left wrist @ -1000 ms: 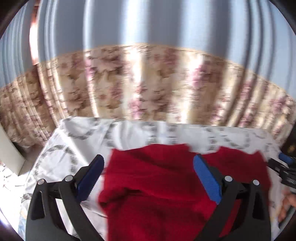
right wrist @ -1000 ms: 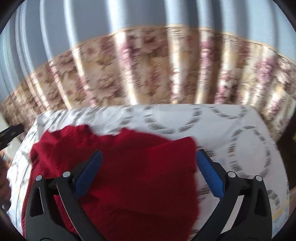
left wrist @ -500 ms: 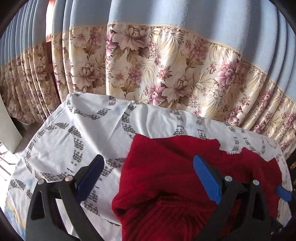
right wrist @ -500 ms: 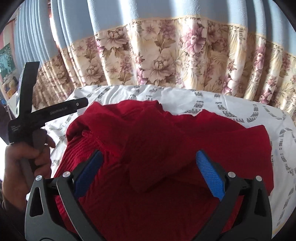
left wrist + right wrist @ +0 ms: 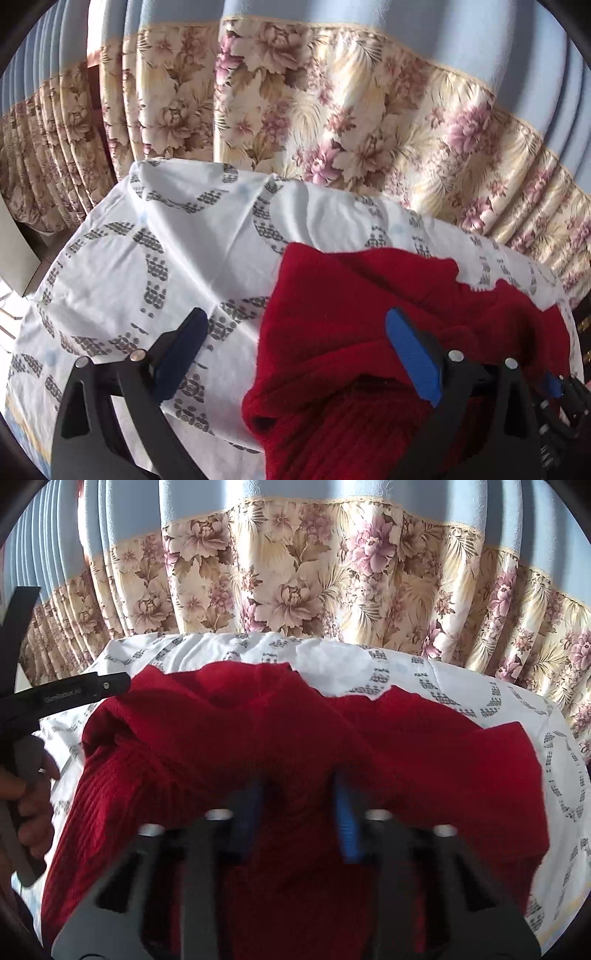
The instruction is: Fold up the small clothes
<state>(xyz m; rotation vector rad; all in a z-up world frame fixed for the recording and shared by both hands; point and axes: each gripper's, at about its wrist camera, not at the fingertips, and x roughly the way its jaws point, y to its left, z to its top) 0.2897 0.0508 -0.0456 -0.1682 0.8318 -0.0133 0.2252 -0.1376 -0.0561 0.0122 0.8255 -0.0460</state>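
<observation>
The left gripper is hanging spread wide over the sheet, gripping nothing. The red sweater is lying rumpled on the sheet, with 0 neat folds visible. The right gripper is closing onto its knit.

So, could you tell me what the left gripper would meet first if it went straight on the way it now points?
Most likely the near left edge of the red sweater on the patterned sheet. The left gripper stands open above that edge, though depth is unclear.
</observation>
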